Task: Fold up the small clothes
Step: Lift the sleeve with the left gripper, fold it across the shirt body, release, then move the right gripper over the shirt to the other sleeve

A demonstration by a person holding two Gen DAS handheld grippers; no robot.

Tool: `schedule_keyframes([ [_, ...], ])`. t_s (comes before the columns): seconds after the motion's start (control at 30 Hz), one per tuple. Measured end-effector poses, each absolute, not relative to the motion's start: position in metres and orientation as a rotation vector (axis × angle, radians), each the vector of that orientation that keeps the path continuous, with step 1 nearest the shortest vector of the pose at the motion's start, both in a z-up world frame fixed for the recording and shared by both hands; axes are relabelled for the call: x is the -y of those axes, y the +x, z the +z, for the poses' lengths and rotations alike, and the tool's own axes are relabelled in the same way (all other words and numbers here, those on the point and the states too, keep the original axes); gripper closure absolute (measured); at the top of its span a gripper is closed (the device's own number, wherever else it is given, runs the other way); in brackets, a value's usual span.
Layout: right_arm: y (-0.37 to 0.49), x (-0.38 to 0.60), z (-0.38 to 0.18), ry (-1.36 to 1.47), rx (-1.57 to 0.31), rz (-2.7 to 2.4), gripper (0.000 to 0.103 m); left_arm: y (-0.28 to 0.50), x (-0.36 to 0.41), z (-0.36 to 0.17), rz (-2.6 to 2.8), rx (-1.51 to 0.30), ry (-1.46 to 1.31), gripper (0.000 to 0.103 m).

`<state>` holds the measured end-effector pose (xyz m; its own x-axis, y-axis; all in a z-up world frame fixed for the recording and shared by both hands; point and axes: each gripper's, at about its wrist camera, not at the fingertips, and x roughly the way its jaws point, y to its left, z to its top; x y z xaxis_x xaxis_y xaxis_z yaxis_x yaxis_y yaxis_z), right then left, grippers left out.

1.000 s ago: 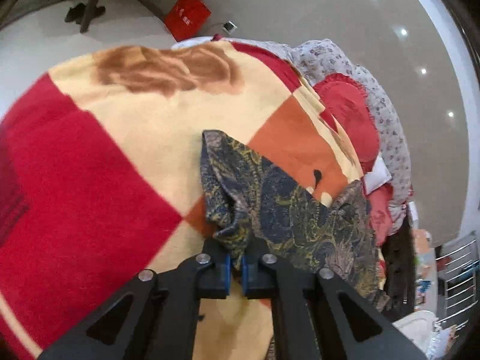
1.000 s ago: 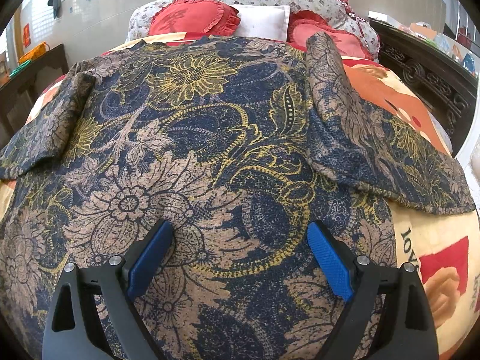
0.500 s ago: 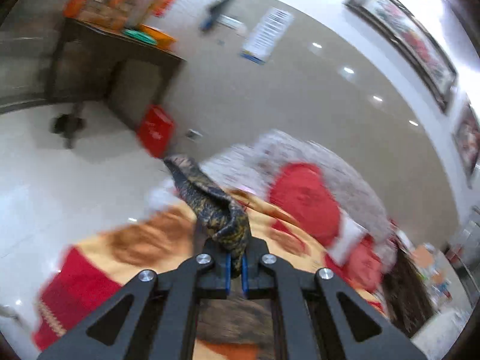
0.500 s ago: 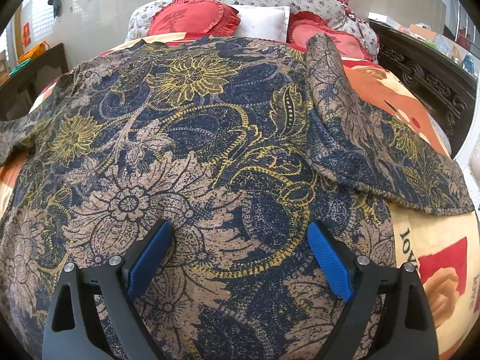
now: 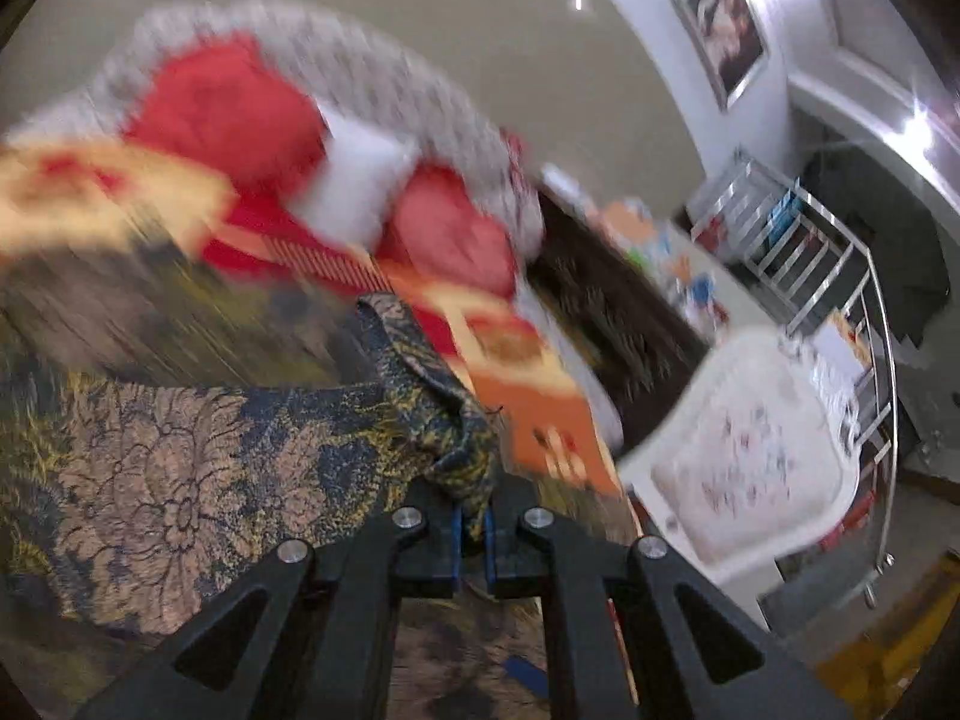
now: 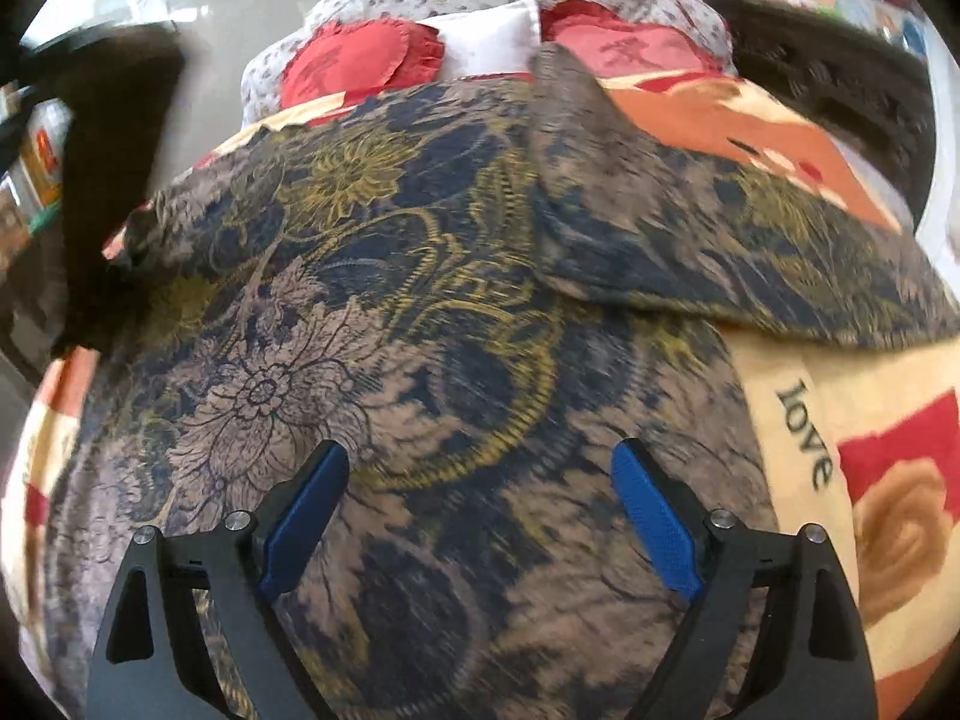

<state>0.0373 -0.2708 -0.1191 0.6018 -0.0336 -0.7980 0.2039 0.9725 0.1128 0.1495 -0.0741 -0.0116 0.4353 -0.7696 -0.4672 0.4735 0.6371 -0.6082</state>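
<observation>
1. Blurred red, cream and orange blanket (image 6: 840, 396) covers the bed; in the left wrist view its pattern is smeared, and in the right wrist view its edges run out of frame.
2. Navy, tan and yellow floral garment (image 6: 384, 324) lies spread on the blanket, its near hem cut off behind the right gripper (image 6: 480, 510); its right sleeve (image 6: 690, 240) is folded across it.
3. Red cushions (image 6: 360, 60) and a white pillow (image 6: 489, 39) sit at the headboard.
4. A white chair (image 5: 756, 450) and metal rack (image 5: 810, 264) stand beside the bed, both hazy.
5. The left gripper (image 5: 473, 534) has its jaws pressed together, pinching a bunched corner of the garment, lifted off the blanket.
6. The right gripper's jaws are spread wide just over the garment; contact cannot be judged.
</observation>
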Motion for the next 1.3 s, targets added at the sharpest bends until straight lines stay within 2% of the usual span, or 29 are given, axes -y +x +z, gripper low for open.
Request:
schedule_keyframes([
  [0.07, 0.033, 0.272, -0.119, 0.215, -0.907, -0.126, 0.000, 0.145, 0.112, -0.045, -0.817, -0.882, -0.388, 0.099],
  [0.17, 0.035, 0.269, -0.121, 0.193, -0.909, -0.126, 0.000, 0.140, 0.135, -0.069, -0.840, -0.939, -0.367, 0.099],
  [0.27, 0.036, 0.267, -0.123, 0.154, -0.924, -0.170, 0.003, 0.152, 0.136, -0.071, -0.886, -0.953, -0.425, 0.099],
  [0.4, 0.039, 0.266, -0.122, 0.166, -0.919, -0.143, 0.000, 0.160, 0.148, -0.061, -0.953, -0.969, -0.421, 0.099],
  [0.5, 0.042, 0.263, -0.122, 0.153, -0.924, -0.147, 0.000, 0.162, 0.168, -0.063, -0.994, -1.036, -0.312, 0.098],
  [0.6, 0.046, 0.261, -0.121, 0.133, -0.953, -0.149, 0.000, 0.161, 0.175, -0.070, -0.971, -1.085, -0.263, 0.086],
  [0.63, 0.047, 0.259, -0.119, 0.109, -0.960, -0.155, 0.000, 0.159, 0.172, -0.069, -0.968, -1.088, -0.266, 0.072],
  [0.67, 0.047, 0.260, -0.115, 0.093, -0.957, -0.164, 0.002, 0.157, 0.165, -0.067, -0.959, -1.091, -0.276, 0.053],
  [0.73, 0.041, 0.271, -0.104, 0.084, -0.922, -0.165, 0.006, 0.153, 0.144, -0.060, -0.942, -1.076, -0.327, 0.038],
  [0.77, 0.043, 0.281, -0.096, 0.083, -0.895, -0.178, 0.007, 0.152, 0.132, -0.057, -0.944, -1.064, -0.349, 0.036],
  [0.83, 0.049, 0.301, -0.081, 0.097, -0.862, -0.217, 0.016, 0.147, 0.100, -0.053, -0.934, -1.021, -0.389, 0.035],
  [0.93, 0.057, 0.334, -0.060, 0.109, -0.801, -0.299, 0.021, 0.144, 0.047, -0.058, -0.761, -0.929, -0.314, 0.031],
  [1.03, 0.081, 0.359, -0.051, 0.194, -0.796, -0.248, 0.029, 0.148, -0.006, -0.089, -0.510, -0.941, -0.283, 0.032],
  [1.1, 0.107, 0.362, -0.043, 0.255, -0.779, -0.128, 0.029, 0.144, -0.028, -0.109, -0.438, -0.953, -0.316, 0.032],
  [1.2, 0.149, 0.352, -0.043, 0.229, -0.826, -0.077, 0.029, 0.123, -0.036, -0.123, -0.416, -0.876, -0.298, 0.034],
  [1.3, 0.195, 0.342, -0.063, 0.105, -0.961, -0.121, 0.029, 0.112, -0.029, -0.122, -0.382, -0.853, -0.216, 0.031],
])
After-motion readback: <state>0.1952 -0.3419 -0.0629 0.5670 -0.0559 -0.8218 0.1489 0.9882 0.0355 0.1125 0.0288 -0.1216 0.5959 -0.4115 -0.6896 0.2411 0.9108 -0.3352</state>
